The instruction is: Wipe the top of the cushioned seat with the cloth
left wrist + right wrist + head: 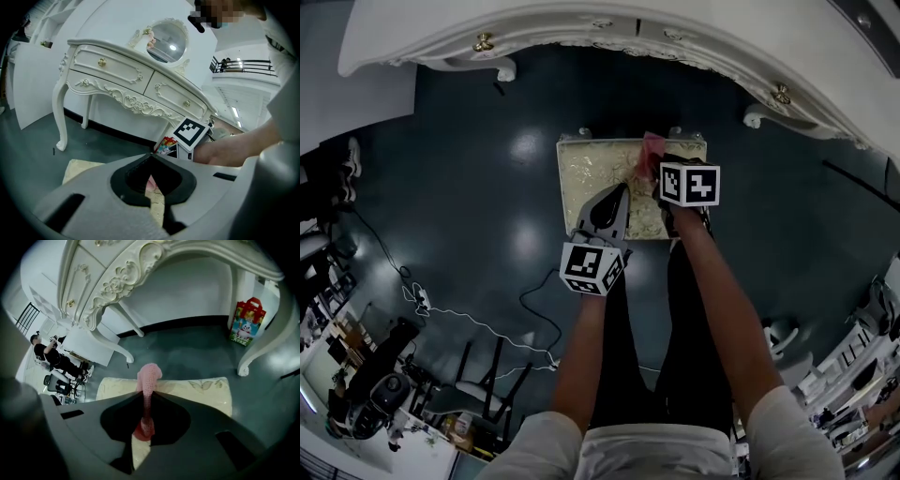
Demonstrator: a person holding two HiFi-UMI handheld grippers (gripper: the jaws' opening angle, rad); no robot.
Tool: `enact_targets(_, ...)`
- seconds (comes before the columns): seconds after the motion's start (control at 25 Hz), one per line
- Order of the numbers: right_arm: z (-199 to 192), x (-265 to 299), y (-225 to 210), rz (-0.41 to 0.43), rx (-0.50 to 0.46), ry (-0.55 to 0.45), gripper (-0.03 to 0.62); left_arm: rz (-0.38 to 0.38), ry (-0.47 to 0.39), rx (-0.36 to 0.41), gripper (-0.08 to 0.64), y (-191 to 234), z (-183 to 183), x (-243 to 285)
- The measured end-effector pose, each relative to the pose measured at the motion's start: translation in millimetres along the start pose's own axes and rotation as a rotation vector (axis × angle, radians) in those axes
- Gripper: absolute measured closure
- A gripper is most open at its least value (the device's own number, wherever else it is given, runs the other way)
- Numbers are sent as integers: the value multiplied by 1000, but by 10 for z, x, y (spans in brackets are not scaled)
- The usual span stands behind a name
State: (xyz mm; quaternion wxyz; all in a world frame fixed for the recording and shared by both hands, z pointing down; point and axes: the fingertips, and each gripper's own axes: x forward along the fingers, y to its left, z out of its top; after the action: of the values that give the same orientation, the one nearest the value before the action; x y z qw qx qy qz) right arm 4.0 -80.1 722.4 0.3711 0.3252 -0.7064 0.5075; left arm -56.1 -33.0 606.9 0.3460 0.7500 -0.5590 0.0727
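Now R gripper (146,397) pinches pink cloth (149,375) over cushioned seat (204,391), L gripper (151,157) closed, empty (glossy dark floor (478,234), white vanity (117,77)).

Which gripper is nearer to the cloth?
Right. The right gripper is shut on the cloth; the left gripper hangs over the seat beside it, apart from the cloth.

Both arms stretched forward, left gripper (151,158) jaws together, right gripper (144,398) jaws pinching cloth (149,374)

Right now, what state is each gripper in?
Left gripper: fingers closed, nothing held.
Right gripper: fingers closed on the pink knitted cloth.
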Motion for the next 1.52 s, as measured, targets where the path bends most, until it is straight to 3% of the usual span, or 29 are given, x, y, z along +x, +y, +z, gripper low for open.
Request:
enact_targets(0.52, 11, -472, -834, -124, 28, -37, 560, -132, 81, 13, 547, -681, -184, 378)
enact_targets(0.68, -47, -577, -1145, -231, 16, -47, 560, -145, 100, -4, 546, -674, -224, 385)
enact_targets(0.92, -120, -607, -1356, -239, 44, -68, 560, -122, 73, -21, 546, -603, -196, 336)
enact_targets(1.04, -60, -714, -1116, -220, 45, -137, 560, -100, 54, -54, 546, -440, -171, 218)
enact_targets(1.2, -83, -620, -387, -96, 42, -175, 560, -2, 4, -111, 546, 55, -57, -85)
enact_targets(1.52, -243, 172, 1179, 120, -29, -134, 560, 139, -41, -80, 546, 967, 84, -807)
